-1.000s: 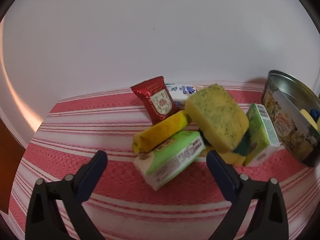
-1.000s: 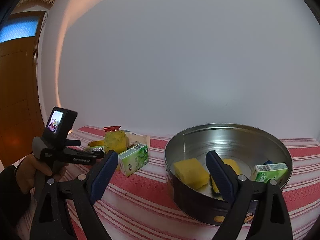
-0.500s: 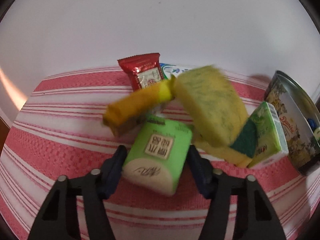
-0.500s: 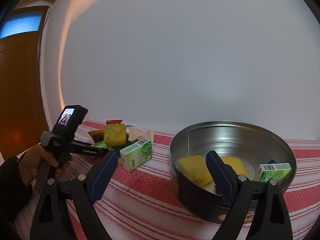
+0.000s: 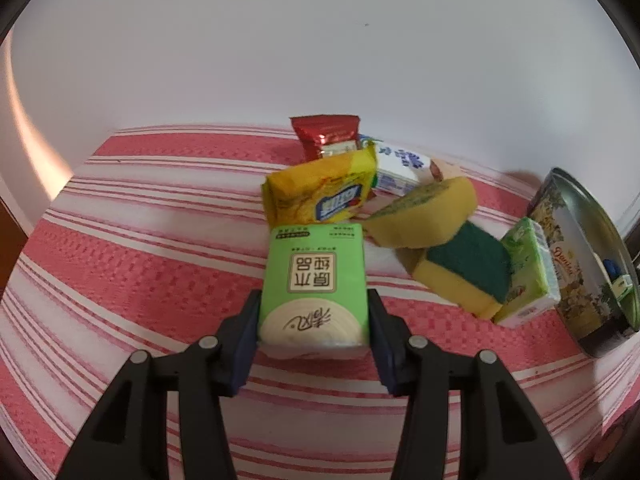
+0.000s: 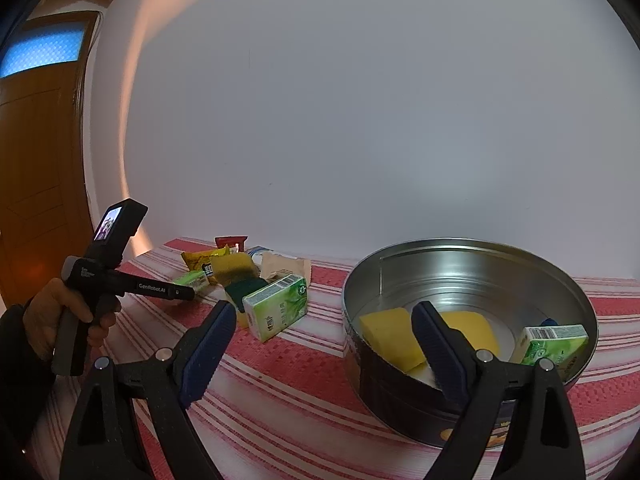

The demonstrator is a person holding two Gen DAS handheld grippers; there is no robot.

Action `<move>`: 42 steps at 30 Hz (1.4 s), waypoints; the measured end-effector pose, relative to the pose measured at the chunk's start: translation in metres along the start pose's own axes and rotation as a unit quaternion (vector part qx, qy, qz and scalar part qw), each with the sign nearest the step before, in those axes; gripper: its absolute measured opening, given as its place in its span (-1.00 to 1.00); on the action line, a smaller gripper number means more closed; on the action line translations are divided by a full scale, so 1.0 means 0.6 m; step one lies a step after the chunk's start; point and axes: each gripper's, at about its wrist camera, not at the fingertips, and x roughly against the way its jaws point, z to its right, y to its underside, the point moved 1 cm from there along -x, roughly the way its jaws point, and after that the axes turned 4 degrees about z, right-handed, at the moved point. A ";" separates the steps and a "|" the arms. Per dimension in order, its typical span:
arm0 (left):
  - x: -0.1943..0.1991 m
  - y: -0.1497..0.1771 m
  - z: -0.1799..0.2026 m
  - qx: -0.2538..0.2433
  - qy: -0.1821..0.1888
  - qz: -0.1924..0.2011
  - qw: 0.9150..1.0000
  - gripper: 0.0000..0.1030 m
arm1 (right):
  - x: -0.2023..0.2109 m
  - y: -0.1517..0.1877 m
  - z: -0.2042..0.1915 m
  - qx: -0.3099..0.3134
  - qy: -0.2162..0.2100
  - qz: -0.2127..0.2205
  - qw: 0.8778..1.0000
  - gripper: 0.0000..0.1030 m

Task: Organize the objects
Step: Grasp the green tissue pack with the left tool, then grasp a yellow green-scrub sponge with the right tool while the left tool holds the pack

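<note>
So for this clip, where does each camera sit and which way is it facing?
Left wrist: on the left gripper, angled down at the striped cloth; its jaws, just closing, clamp a green tissue pack.
Right wrist: on the right gripper, facing nearly level toward the wall over the metal tin; its jaws are open, and the person's left hand shows.
Shared: the tin, the green-and-yellow sponge, the red sachet, the green carton.
</note>
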 end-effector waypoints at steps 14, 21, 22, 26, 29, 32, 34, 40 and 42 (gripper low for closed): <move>0.112 -0.036 -0.054 0.079 -0.043 0.191 0.978 -0.05 | -0.024 -0.001 -0.048 0.048 -0.010 -0.011 0.999 0.77; 0.130 -0.048 -0.097 0.151 -0.057 0.219 0.962 -0.05 | -0.136 -0.044 -0.146 0.066 -0.075 -0.035 0.994 0.77; 0.128 -0.049 -0.105 0.155 -0.060 0.217 0.962 -0.05 | -0.154 -0.048 -0.158 0.075 -0.078 -0.041 0.993 0.77; 0.119 -0.050 -0.111 0.159 -0.082 0.211 0.961 -0.05 | -0.253 -0.057 -0.191 0.091 -0.090 -0.106 0.986 0.77; 0.118 -0.054 -0.115 0.166 -0.072 0.207 0.962 -0.05 | -0.320 -0.062 -0.193 0.080 -0.089 -0.143 0.982 0.77; 0.120 -0.055 -0.111 0.164 -0.068 0.203 0.963 -0.04 | -0.369 -0.059 -0.200 0.078 -0.085 -0.176 0.978 0.77; 0.123 -0.054 -0.108 0.164 -0.069 0.204 0.963 -0.05 | -0.395 -0.046 -0.214 0.095 -0.085 -0.202 0.971 0.77; 0.124 -0.048 -0.108 0.174 -0.070 0.200 0.962 -0.04 | -0.439 -0.011 -0.253 0.155 -0.046 -0.231 0.960 0.76; 0.121 -0.047 -0.106 0.177 -0.070 0.197 0.962 -0.04 | -0.436 -0.008 -0.252 0.152 -0.040 -0.220 0.963 0.30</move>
